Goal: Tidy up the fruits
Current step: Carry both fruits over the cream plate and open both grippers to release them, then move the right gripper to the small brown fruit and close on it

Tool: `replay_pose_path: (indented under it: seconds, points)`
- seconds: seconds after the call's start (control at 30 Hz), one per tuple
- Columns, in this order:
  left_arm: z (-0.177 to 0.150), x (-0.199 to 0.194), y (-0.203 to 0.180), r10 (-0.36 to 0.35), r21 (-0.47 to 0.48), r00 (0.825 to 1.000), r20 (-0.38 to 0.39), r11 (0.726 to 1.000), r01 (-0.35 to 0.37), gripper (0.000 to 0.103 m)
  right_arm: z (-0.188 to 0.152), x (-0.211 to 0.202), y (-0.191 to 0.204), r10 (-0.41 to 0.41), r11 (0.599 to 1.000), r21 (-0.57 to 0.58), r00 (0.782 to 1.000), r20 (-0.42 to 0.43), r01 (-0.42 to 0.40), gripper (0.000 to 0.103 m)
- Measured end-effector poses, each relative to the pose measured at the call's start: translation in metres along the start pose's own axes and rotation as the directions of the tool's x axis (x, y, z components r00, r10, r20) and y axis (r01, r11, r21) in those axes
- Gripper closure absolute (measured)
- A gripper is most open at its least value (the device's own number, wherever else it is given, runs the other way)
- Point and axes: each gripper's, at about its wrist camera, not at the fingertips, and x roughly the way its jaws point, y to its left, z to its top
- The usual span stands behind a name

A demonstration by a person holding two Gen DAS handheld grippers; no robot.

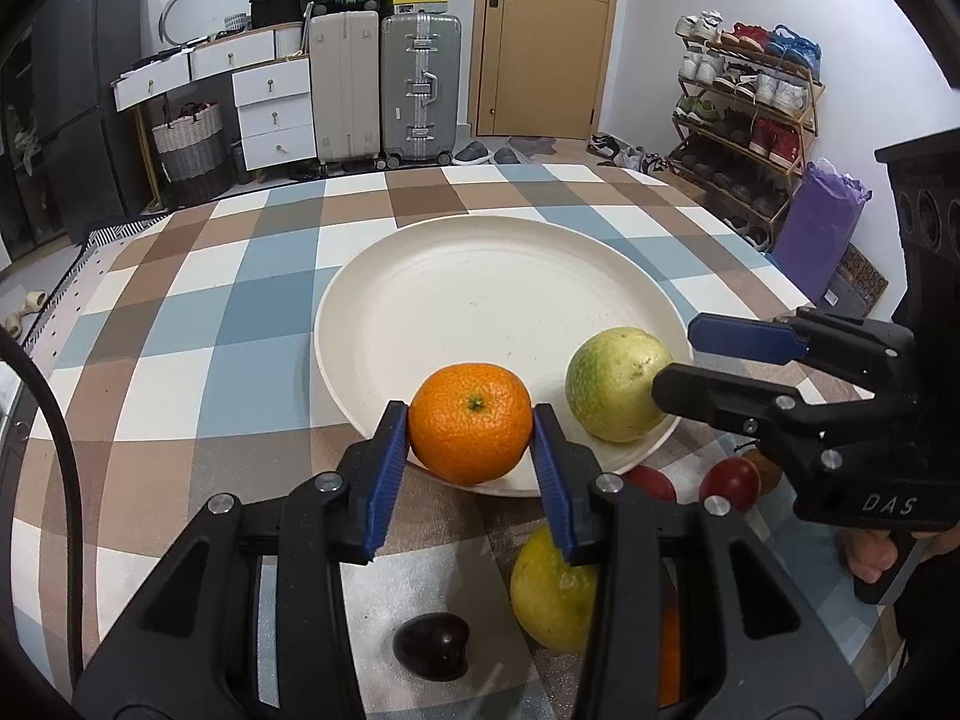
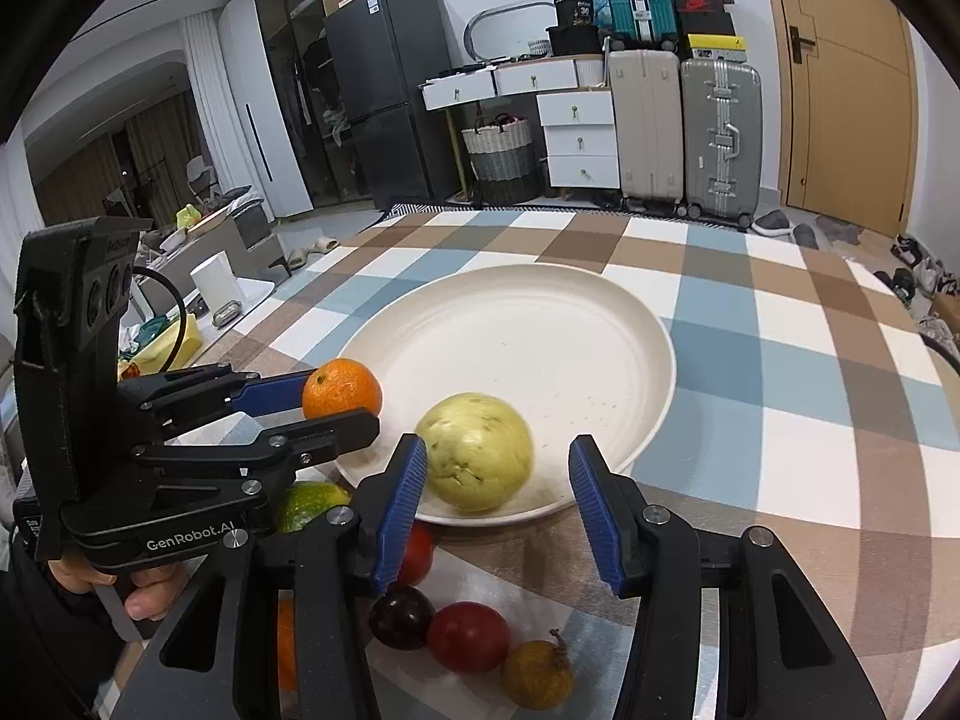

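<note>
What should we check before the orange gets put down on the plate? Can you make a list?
1. Left gripper squeezing the orange: ok.
2. Orange over the plate rim: ok.
3. Free spot on the plate: ok.
4. Right gripper let go of the green fruit: ok, jaws wide.
5. Green fruit sitting on the plate: ok.
6. Orange touching the plate already: cannot tell.

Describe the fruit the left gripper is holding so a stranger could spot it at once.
Find the big white plate on the checked tablecloth. At its near rim, the left gripper clamps a mandarin between blue pads. It is the only bright orange, dimpled fruit there; its neighbour on the plate is pale green.
</note>
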Motion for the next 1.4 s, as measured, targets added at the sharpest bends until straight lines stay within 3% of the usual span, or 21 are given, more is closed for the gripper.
replay_pose_path:
  seconds: [0.1, 0.2, 0.27, 0.33, 0.6, 0.73, 1.2, 1.4]
  points:
    - [0.000, 0.000, -0.001, 0.001, 0.002, 1.000, 0.001, 1.000, -0.001, 0.065, -0.001, -0.002, -0.003, -0.018, 1.000, 0.004, 1.000, 0.000, 0.018, 0.047]
    - [-0.001, 0.000, -0.001, 0.003, -0.008, 1.000, 0.009, 1.000, -0.003, 0.059, -0.002, -0.005, -0.005, -0.035, 0.999, 0.009, 0.999, 0.010, 0.035, 0.035]
    - [-0.001, -0.001, 0.001, 0.013, -0.021, 1.000, 0.016, 1.000, -0.013, 0.032, -0.002, -0.008, -0.008, -0.049, 0.999, 0.017, 0.999, 0.022, 0.049, 0.030]
    - [-0.001, -0.005, 0.004, 0.017, -0.034, 0.999, 0.037, 0.999, -0.015, 0.021, -0.002, -0.011, -0.010, -0.065, 0.998, 0.019, 0.997, 0.033, 0.064, 0.023]
    - [-0.006, -0.014, 0.011, 0.018, -0.070, 0.998, 0.052, 0.997, -0.015, 0.017, -0.006, -0.017, -0.019, -0.074, 0.996, 0.046, 0.997, 0.023, 0.073, 0.003]
    - [-0.008, -0.022, 0.009, 0.021, -0.057, 0.997, 0.073, 0.998, -0.017, 0.001, -0.008, -0.020, -0.017, -0.075, 0.997, 0.028, 0.997, 0.023, 0.074, 0.000]
    - [-0.030, -0.059, 0.020, 0.025, -0.085, 0.995, 0.100, 0.996, -0.016, 0.001, -0.025, -0.033, -0.021, -0.049, 0.998, 0.035, 0.999, 0.003, 0.049, 0.000]
    - [-0.044, -0.069, 0.012, 0.021, -0.044, 0.996, 0.085, 0.999, -0.018, 0.001, -0.032, -0.038, -0.024, -0.040, 0.998, 0.051, 0.999, 0.007, 0.040, 0.000]
